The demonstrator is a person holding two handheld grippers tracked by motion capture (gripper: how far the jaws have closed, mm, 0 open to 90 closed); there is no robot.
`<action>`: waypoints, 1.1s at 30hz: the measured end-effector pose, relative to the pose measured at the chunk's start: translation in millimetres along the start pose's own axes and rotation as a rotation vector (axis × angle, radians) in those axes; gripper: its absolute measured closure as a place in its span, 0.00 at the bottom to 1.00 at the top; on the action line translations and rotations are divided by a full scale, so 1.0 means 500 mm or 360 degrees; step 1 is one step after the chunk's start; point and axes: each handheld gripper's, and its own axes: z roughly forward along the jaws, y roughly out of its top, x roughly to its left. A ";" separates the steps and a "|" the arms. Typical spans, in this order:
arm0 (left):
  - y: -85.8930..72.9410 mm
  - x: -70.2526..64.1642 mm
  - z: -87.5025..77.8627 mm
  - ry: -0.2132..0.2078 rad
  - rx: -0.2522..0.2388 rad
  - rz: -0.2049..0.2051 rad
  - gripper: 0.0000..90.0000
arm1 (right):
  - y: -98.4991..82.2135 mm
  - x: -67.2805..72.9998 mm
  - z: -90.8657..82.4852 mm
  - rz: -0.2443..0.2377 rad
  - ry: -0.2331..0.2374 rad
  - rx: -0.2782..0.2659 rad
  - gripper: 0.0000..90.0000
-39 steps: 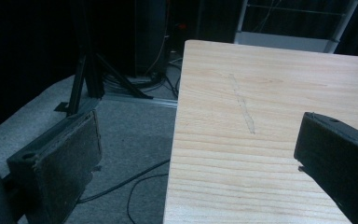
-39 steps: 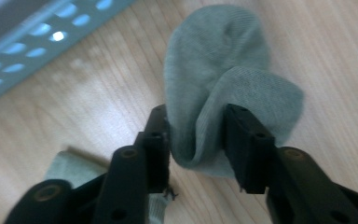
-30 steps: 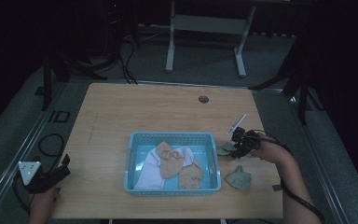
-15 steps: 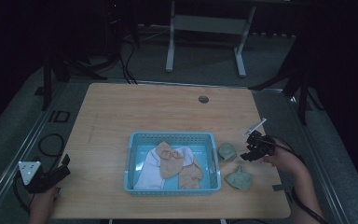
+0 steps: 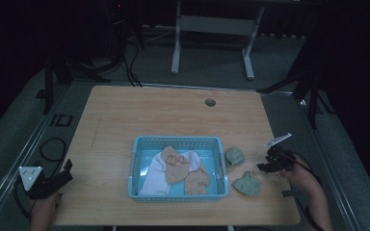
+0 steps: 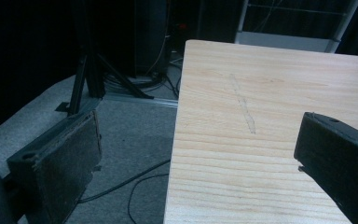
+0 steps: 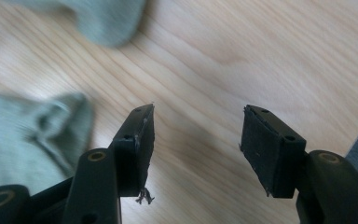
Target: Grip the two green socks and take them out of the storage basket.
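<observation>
— Wooden tabletop [image 5: 173, 115]; left claw [image 5: 62, 174] parked at eight o'clock, jaws spread wide, gripping nothing. What else, moving right?

— Blue basket [image 5: 135, 166] at centre, with pink and tan cloths [image 5: 176, 163]. Two green socks [image 5: 246, 183] just beside it at four o'clock, right claw [image 5: 265, 166] near them, jaws apart and empty.

— Best approach?

— Probably: come down over one sock, pinch a raised fold, avoid scraping wood.

— Anything unclear?

— Dim light; cloth kinds hard to tell. Socks blurred and cut off in right gripper view.
</observation>
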 end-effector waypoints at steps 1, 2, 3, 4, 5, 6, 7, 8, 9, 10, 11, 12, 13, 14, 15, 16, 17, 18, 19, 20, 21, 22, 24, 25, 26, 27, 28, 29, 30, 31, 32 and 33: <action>0.000 0.000 0.000 0.0000 0.0001 0.0000 0.01 | -0.012 -0.004 0.006 0.0041 -0.0007 -0.0017 0.47; 0.000 0.000 0.000 0.0000 0.0001 0.0000 0.01 | -0.012 -0.004 0.006 0.0041 -0.0007 -0.0017 0.47; 0.000 0.000 0.000 0.0000 -0.0001 -0.0002 0.01 | -0.026 -0.008 0.010 0.0079 -0.0021 -0.0063 0.45; 0.000 0.000 0.000 0.0000 -0.0001 -0.0002 0.01 | -0.032 -0.010 0.012 0.0108 -0.0032 -0.0091 0.44; 0.000 0.000 0.000 0.0000 -0.0001 -0.0001 0.01 | -0.039 -0.012 0.013 0.0133 -0.0049 -0.0123 0.41; 0.000 0.000 0.000 0.0000 -0.0001 -0.0001 0.01 | -0.039 -0.012 0.013 0.0133 -0.0049 -0.0123 0.41; 0.000 0.000 0.000 0.0000 -0.0001 -0.0001 0.01 | -0.046 -0.015 0.013 0.0166 -0.0065 -0.0160 0.39; 0.000 0.000 0.000 -0.0001 -0.0001 -0.0001 0.01 | -0.052 -0.016 0.014 0.0193 -0.0081 -0.0196 0.38; 0.000 0.000 0.000 0.0000 -0.0002 -0.0002 0.01 | -0.059 -0.017 0.014 0.0212 -0.0100 -0.0225 0.37; 0.000 0.000 0.000 0.0001 -0.0002 -0.0002 0.01 | -0.065 -0.017 0.015 0.0237 -0.0104 -0.0246 0.36; 0.000 0.000 0.000 0.0001 -0.0003 -0.0002 0.01 | -0.077 -0.016 0.017 0.0258 -0.0110 -0.0263 0.35; 0.000 0.000 0.000 0.0001 -0.0003 -0.0002 0.01 | -0.077 -0.016 0.017 0.0258 -0.0110 -0.0263 0.35; 0.000 0.000 -0.001 0.0001 0.0000 0.0003 0.01 | -0.086 -0.016 0.019 0.0281 -0.0151 -0.0282 0.31; 0.000 0.000 -0.001 0.0001 0.0000 0.0003 0.01 | -0.086 -0.016 0.019 0.0281 -0.0151 -0.0282 0.31; 0.000 0.000 -0.001 0.0000 -0.0002 0.0004 0.01 | -0.101 -0.021 0.018 0.0363 -0.0190 -0.0342 0.27; 0.000 0.000 -0.001 0.0000 -0.0002 0.0004 0.01 | -0.101 -0.021 0.018 0.0363 -0.0190 -0.0342 0.27; 0.000 0.000 -0.001 0.0001 -0.0001 0.0004 0.01 | -0.116 -0.025 0.017 0.0455 -0.0191 -0.0411 0.21; 0.000 0.000 -0.001 0.0001 -0.0001 0.0004 0.01 | -0.116 -0.025 0.017 0.0455 -0.0191 -0.0411 0.21; 0.000 0.000 0.000 0.0002 -0.0003 0.0002 0.01 | -0.128 -0.026 0.019 0.0509 -0.0222 -0.0467 0.14; 0.000 0.000 0.000 0.0002 -0.0003 0.0002 0.01 | -0.128 -0.026 0.019 0.0509 -0.0222 -0.0467 0.14; 0.000 0.000 0.000 0.0002 -0.0003 0.0002 0.01 | -0.140 -0.026 0.022 0.0553 -0.0203 -0.0499 0.10; 0.000 0.000 -0.001 0.0001 -0.0001 0.0004 0.01 | -0.140 -0.026 0.022 0.0553 -0.0203 -0.0499 0.10; 0.000 0.000 0.000 0.0002 -0.0003 -0.0001 0.01 | -0.153 -0.022 0.028 0.0574 -0.0245 -0.0520 0.10; 0.000 0.000 0.000 0.0001 -0.0004 0.0001 0.01 | -0.156 -0.022 0.029 0.0590 -0.0265 -0.0544 0.10; 0.000 0.000 0.000 0.0001 -0.0004 0.0001 0.01 | -0.156 -0.022 0.029 0.0590 -0.0265 -0.0544 0.10; 0.000 0.000 -0.001 0.0000 -0.0001 0.0003 0.01 | -0.164 -0.021 0.028 0.0626 -0.0315 -0.0608 0.10; 0.000 0.000 -0.001 0.0000 -0.0001 0.0003 0.01 | -0.164 -0.021 0.028 0.0626 -0.0315 -0.0608 0.10; 0.000 0.000 0.000 -0.0001 -0.0003 -0.0001 0.01 | -0.173 -0.021 0.025 0.0679 -0.0345 -0.0682 0.10; 0.000 0.000 0.000 -0.0001 -0.0003 -0.0001 0.01 | -0.173 -0.021 0.025 0.0679 -0.0345 -0.0682 0.10; 0.000 0.000 0.000 -0.0002 -0.0002 0.0001 0.01 | -0.182 -0.017 0.022 0.0729 -0.0372 -0.0761 0.10; 0.000 0.000 0.000 -0.0002 -0.0002 0.0001 0.01 | -0.187 -0.014 0.020 0.0737 -0.0411 -0.0806 0.10; 0.000 0.000 -0.001 -0.0002 0.0000 0.0006 0.01 | -0.191 -0.010 0.018 0.0748 -0.0444 -0.0843 0.10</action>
